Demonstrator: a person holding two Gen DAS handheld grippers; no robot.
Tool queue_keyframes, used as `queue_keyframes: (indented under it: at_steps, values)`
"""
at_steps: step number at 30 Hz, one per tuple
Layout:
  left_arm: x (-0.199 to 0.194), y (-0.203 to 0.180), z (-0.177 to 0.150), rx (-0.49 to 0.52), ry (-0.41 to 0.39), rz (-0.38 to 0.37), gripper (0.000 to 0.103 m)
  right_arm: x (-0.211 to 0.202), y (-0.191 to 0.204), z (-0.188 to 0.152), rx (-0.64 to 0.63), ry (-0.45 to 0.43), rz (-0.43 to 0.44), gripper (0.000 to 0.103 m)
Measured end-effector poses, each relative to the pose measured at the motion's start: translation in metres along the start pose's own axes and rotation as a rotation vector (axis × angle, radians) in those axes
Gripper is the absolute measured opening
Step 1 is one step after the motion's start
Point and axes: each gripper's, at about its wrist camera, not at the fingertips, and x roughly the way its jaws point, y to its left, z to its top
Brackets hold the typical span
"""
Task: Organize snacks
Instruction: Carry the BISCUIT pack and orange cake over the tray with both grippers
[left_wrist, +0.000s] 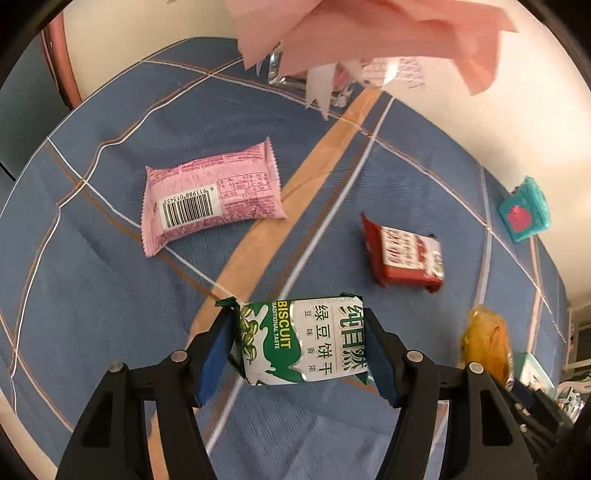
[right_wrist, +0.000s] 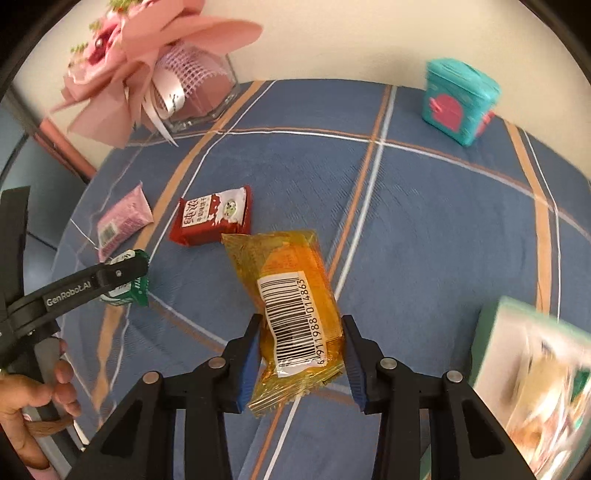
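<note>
My left gripper (left_wrist: 299, 347) is shut on a green and white biscuit packet (left_wrist: 306, 339), held off the blue plaid tablecloth (left_wrist: 110, 295). My right gripper (right_wrist: 301, 350) is shut on a yellow-orange snack packet (right_wrist: 291, 306) with a barcode facing up. The same yellow-orange snack packet (left_wrist: 484, 339) shows at the right of the left wrist view. On the cloth lie a pink packet (left_wrist: 210, 195), barcode side up, and a red packet (left_wrist: 406, 254). The right wrist view shows the red packet (right_wrist: 212, 219), the pink packet (right_wrist: 123, 219) and the left gripper (right_wrist: 125, 278) with the green packet (right_wrist: 138, 291).
A teal box (right_wrist: 460, 99) with a pink picture stands at the far right of the table by the wall. A glass vase (right_wrist: 207, 96) with a pink bouquet (right_wrist: 122, 55) stands at the far left. A pale green carton (right_wrist: 535, 376) is close at the right. A hand (right_wrist: 33, 398) holds the left gripper.
</note>
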Motion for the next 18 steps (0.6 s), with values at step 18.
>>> queue_keyframes:
  at_steps: [18]
  values:
    - [-0.064,-0.049,-0.058,0.125,-0.062,-0.009,0.068,-0.075,-0.016,-0.076,0.148,-0.112,-0.003,0.043]
